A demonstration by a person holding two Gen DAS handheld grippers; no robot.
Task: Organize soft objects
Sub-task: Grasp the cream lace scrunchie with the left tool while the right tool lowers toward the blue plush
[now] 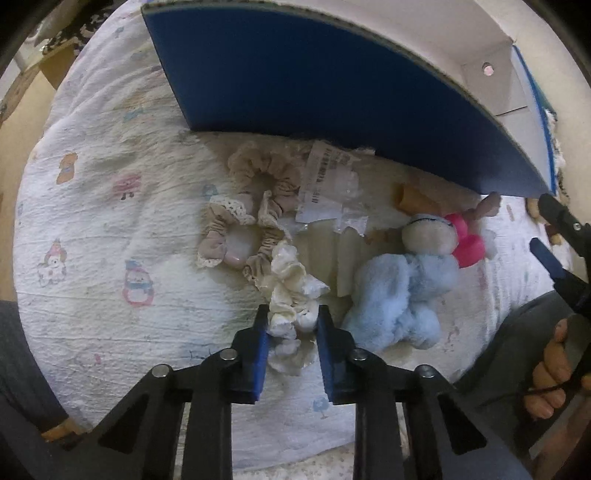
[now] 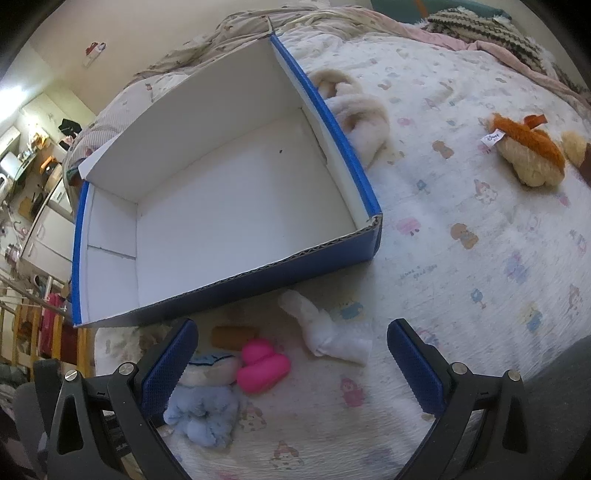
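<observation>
My left gripper [image 1: 291, 321] is shut on a cream scrunchie [image 1: 291, 288] lying on the bed. Beige scrunchies [image 1: 255, 184] lie beyond it, beside a crumpled clear wrapper [image 1: 325, 184]. A blue plush doll with a pink bow [image 1: 406, 288] lies to the right; it also shows in the right wrist view [image 2: 207, 402]. The blue cardboard box [image 1: 295, 74] stands behind; its white inside is empty [image 2: 221, 206]. My right gripper [image 2: 291, 365] is open and empty above the bed, near the doll's pink bow [image 2: 262, 365] and a white cloth piece [image 2: 328, 332].
A cream plush [image 2: 354, 110] lies right of the box. An orange-and-tan plush [image 2: 528, 147] lies at the far right. The printed white bedspread [image 2: 461, 277] covers the bed. Rumpled blankets [image 2: 480, 26] lie at the back. The bed edge and room furniture are on the left.
</observation>
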